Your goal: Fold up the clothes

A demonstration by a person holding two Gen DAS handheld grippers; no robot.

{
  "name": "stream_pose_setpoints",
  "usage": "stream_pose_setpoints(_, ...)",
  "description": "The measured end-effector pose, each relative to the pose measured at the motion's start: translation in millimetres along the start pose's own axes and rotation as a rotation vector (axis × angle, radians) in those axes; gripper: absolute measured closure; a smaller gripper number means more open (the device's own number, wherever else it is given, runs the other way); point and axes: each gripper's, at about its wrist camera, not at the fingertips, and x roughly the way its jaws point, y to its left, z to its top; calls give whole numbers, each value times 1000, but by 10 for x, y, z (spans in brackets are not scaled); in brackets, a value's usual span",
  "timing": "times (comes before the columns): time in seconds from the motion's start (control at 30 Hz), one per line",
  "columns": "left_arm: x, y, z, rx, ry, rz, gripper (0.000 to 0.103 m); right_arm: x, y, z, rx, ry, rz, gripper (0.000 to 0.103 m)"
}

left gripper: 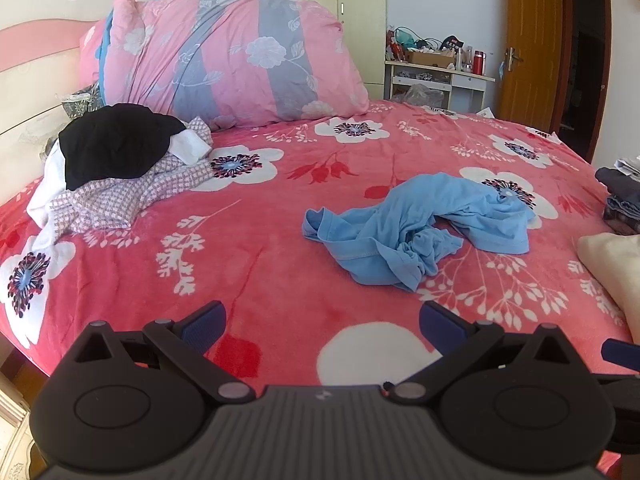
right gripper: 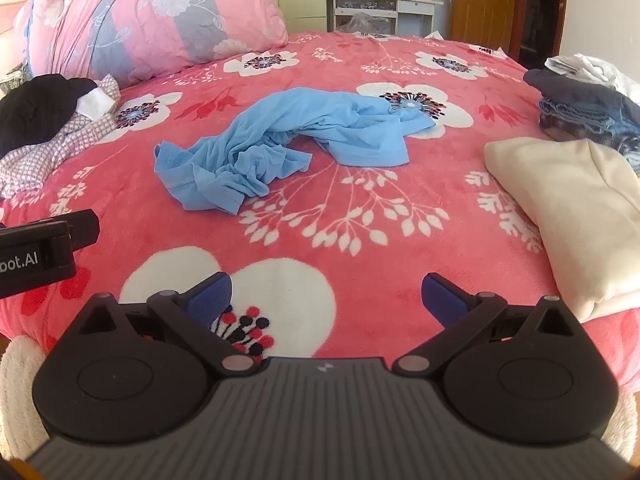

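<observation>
Blue and crumpled, the T-shirt (left gripper: pixel 416 226) lies unfolded in the middle of the bed (left gripper: pixel 272 280), on its red flowered blanket. Both left tongs (left gripper: pixel 322 326) and right tongs (right gripper: pixel 326 300) hang above the near edge with jaws spread wide and nothing between them. A folded cream garment (right gripper: pixel 568 208) sits to the right, near a dark folded stack (right gripper: pixel 588 108); a heap of unfolded clothes (left gripper: pixel 116 168) lies at the left, beside the pink pillow (left gripper: pixel 224 52).

Crumpled blue garment (right gripper: pixel 280 148) lies beyond the right gripper's (right gripper: pixel 326 300) spread, empty fingers (right gripper: pixel 210 300).
</observation>
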Motion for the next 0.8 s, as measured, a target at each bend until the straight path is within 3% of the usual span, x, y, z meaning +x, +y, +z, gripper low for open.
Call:
stream_pose_setpoints(0.53, 140, 85, -58, -37, 81, -63, 0, 9, -69, 8, 36, -11, -25, 1)
stream_pose_setpoints(0.8, 143, 124, -75, -65, 87, 4, 0, 22, -69, 5, 41, -11, -22, 1)
